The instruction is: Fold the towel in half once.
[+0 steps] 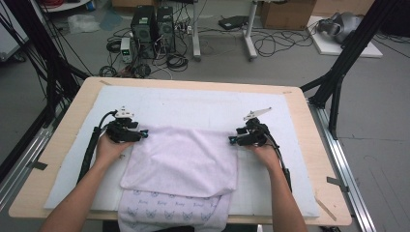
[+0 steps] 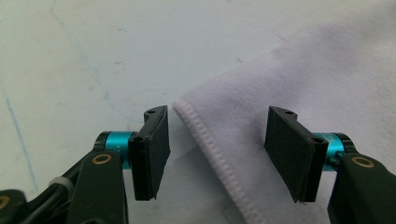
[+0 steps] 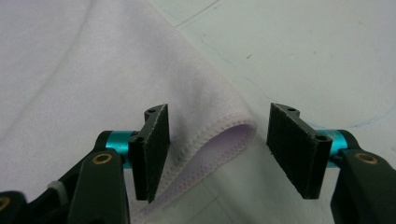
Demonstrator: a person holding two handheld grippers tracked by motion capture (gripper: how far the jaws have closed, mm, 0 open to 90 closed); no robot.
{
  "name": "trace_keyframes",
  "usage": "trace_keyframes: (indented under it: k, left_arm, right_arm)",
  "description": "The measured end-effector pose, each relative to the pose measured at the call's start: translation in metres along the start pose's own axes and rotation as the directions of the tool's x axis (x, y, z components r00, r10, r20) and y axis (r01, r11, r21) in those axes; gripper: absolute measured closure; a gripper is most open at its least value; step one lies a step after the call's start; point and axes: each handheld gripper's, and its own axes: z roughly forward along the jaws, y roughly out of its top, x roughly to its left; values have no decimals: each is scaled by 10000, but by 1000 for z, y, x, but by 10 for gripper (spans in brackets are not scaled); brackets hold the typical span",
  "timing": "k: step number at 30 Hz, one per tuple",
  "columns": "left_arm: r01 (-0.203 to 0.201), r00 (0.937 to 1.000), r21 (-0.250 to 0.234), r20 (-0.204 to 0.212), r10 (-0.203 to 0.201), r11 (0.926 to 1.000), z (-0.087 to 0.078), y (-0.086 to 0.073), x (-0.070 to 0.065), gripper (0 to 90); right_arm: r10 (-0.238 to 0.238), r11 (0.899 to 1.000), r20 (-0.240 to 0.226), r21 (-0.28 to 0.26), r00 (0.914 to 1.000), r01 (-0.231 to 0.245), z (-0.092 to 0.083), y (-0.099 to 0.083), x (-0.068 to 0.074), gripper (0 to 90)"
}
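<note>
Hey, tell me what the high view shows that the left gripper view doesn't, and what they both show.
High view alone: the whole folded towel, the butterfly-print layer hanging over the table's near edge, both forearms, the right gripper, and computers on the floor. Left gripper view alone: the towel corner's stitched hem up close, lying between the open jaws untouched. Shared: the left gripper, the towel and the white mat.

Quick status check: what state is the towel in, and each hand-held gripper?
Towel: folded over on itself, top layer flat, patterned lower layer sticking out at the near edge and hanging off the table.
Left hand-held gripper: open, jaws astride the towel's far left corner, pads not pressing it.
Right hand-held gripper: open, the far right corner between its jaws, pads apart from it.
White mat: flat on the table.
</note>
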Motion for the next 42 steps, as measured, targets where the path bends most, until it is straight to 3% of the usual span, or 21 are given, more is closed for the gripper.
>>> trace_keyframes:
  k: [4,7,9,10,11,12,13,14,16,20,27,28,29,30,31,33,37,40,42]
  left_arm:
    - [87,9995,-185,302,-81,9998,-3,0,4,424]
    - [104,9992,240,384,-113,9997,4,-2,4,437]
    - [245,9994,244,247,-251,9994,6,-2,4,439]
    - [197,9997,246,162,-201,9995,5,-2,3,486]
    - [171,9988,224,466,-181,9996,5,-2,4,568]
    - [145,9984,249,539,-158,9996,4,-1,3,690]
    - [-7,9987,218,509,-4,9998,4,0,2,784]
    - [-113,9991,330,424,99,9994,5,2,0,855]
    - [-296,9993,472,223,285,9984,5,10,1,866]
    - [-390,9983,-17,-433,389,9992,-7,42,5,872]
    - [-807,9897,-1033,-1261,674,9914,-38,121,19,871]
    - [-897,9867,-1141,-1455,727,9894,-39,129,20,862]
    - [-834,9838,-1111,-1677,640,9903,-38,134,22,810]
    - [-695,9823,-1013,-1801,504,9924,-36,135,24,656]
    - [-568,9856,-926,-1638,411,9941,-35,133,28,572]
    - [-467,9886,-641,-1456,369,9969,-31,122,33,560]
    - [-355,9937,-479,-1083,301,9982,-29,89,36,553]
    - [-385,9968,-468,-722,351,9982,-31,69,30,542]
    - [-502,9978,-563,-454,477,9971,-34,58,23,536]
  right_arm:
    - [-123,9998,-79,-126,9999,122,-1,1,1,390]
    - [-69,9998,-149,-167,9999,67,1,1,2,398]
    - [-76,10000,-175,-34,9998,75,5,2,5,440]
    - [-252,9997,99,5,9996,252,6,2,7,511]
    - [-353,9994,134,51,9993,352,5,3,9,647]
    - [-353,9994,-203,27,9992,354,5,3,8,760]
    - [-449,9989,-245,99,9987,451,5,4,9,823]
    - [-604,9981,-214,131,9979,607,6,6,10,843]
    - [-767,9968,65,209,9970,765,5,11,10,853]
    - [-994,9945,746,-259,9922,1015,-14,37,5,859]
    - [-1381,9820,1770,-1037,9745,1580,-62,111,-5,852]
    - [-1241,9818,1834,-1196,9752,1475,-65,119,-9,791]
    - [-1040,9850,2211,-1119,9697,1311,-65,125,-13,650]
    - [-852,9869,2513,-1119,9642,1164,-64,128,-16,614]
    - [-712,9876,2380,-1196,9686,1020,-62,128,-20,591]
    - [-578,9912,2055,-1051,9770,808,-55,121,-21,562]
    - [-674,9953,1579,-581,9852,774,-44,92,-17,537]
    - [-501,9986,1029,-104,9934,515,-40,75,-9,500]
    - [-851,9952,985,-399,9915,894,-44,65,3,512]
